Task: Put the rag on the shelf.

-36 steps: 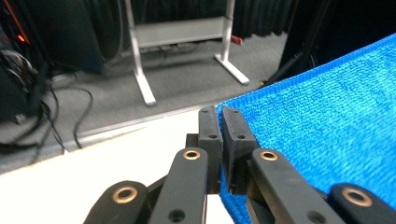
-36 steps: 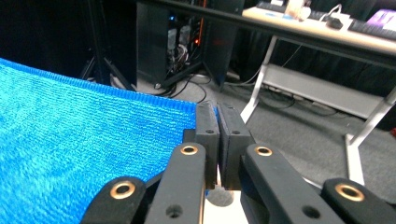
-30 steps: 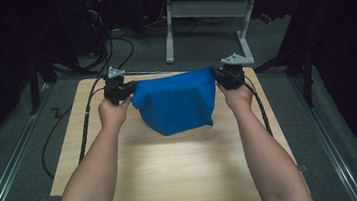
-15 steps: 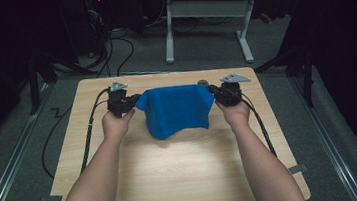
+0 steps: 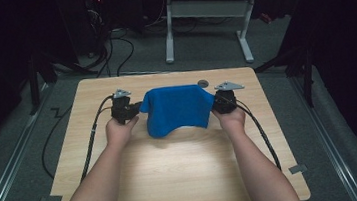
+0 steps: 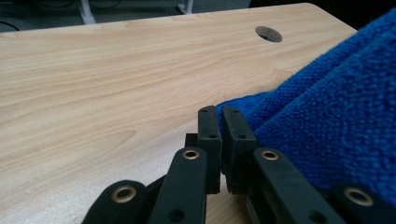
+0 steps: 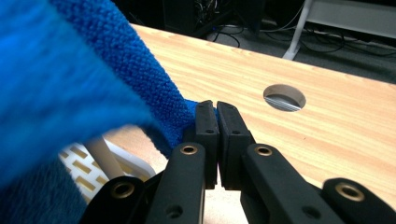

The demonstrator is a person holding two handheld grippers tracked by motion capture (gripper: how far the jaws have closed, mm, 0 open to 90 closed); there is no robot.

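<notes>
A blue terry cloth point(image 5: 177, 108) hangs spread between my two grippers over the far half of the wooden table point(image 5: 174, 176). My left gripper point(image 5: 136, 108) is shut on the cloth's left top corner; in the left gripper view its jaws point(image 6: 219, 116) pinch the cloth's point(image 6: 336, 121) edge. My right gripper point(image 5: 215, 101) is shut on the right top corner, and in the right gripper view its jaws point(image 7: 212, 112) clamp the cloth point(image 7: 60, 84). The cloth's lower edge sags close to the tabletop, where it casts a shadow.
A round cable hole point(image 5: 203, 83) lies in the table near its far edge, also seen as the hole point(image 7: 284, 98) and the hole point(image 6: 268, 33). A white slotted object point(image 7: 93, 163) shows under the cloth. Cables point(image 5: 90, 145) trail off the left. A desk frame point(image 5: 206, 27) stands beyond.
Both hands have sunk toward the table with the cloth still stretched between them. The cloth's lower edge has come down near the tabletop.
</notes>
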